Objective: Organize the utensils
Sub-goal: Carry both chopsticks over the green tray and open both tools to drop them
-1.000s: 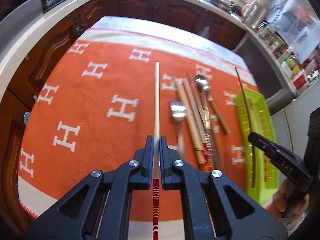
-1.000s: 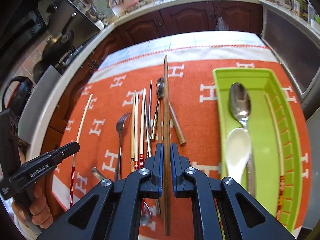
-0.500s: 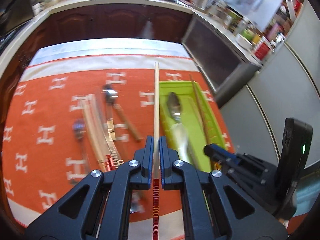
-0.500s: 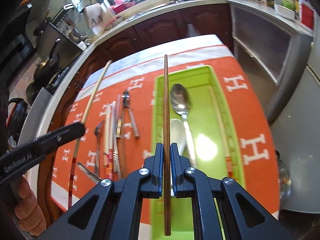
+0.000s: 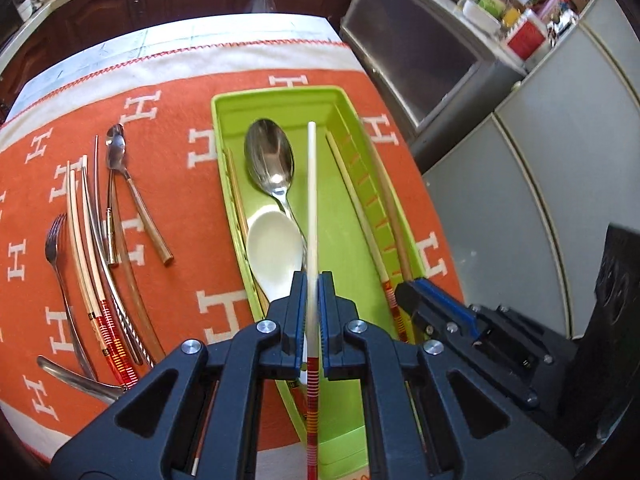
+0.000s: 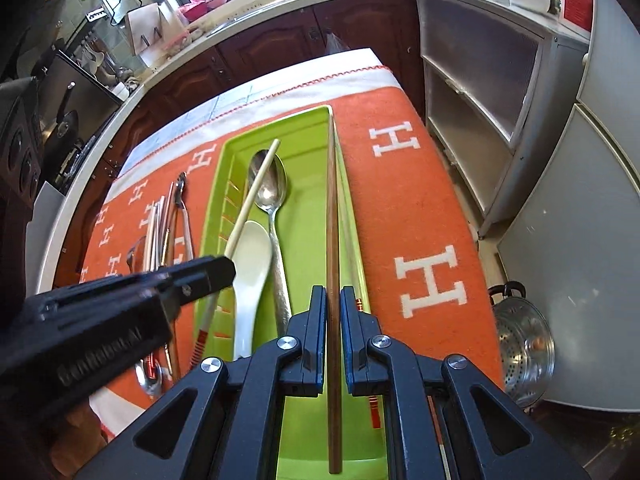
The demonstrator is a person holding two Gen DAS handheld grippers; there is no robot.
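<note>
Left gripper: the left gripper [image 5: 314, 280] is clamping a pale chopstick [image 5: 311, 200] with a red-striped end, pointing along the green tray [image 5: 276, 94] over its middle.
Right gripper: the right gripper [image 6: 332, 300] is pinching a dark wooden chopstick [image 6: 332, 208], lying in line with the tray's right wall.
Tray contents: a metal spoon [image 5: 269, 160], a white soup spoon [image 5: 274, 252] and another pale chopstick [image 5: 356, 208] are already lying inside.
Still waiting: a fork [image 5: 56, 236], more chopsticks [image 5: 86, 232] and a small spoon [image 5: 116, 148] are lying on the orange cloth [image 5: 180, 208] left of the tray.
Risk, right side: the dark stick seems to be riding right over the rim; let go there, it could be tipping out onto the cloth.
Risk, left side: the pale stick would be landing across the spoons and rolling askew.
Risk, both: the two grippers are working close together and could be knocking each other.
Left view only: the full row of loose cutlery.
Right view only: the dark stick's line against the wall, and a steel colander [image 6: 524, 344] sitting down beside the table.
</note>
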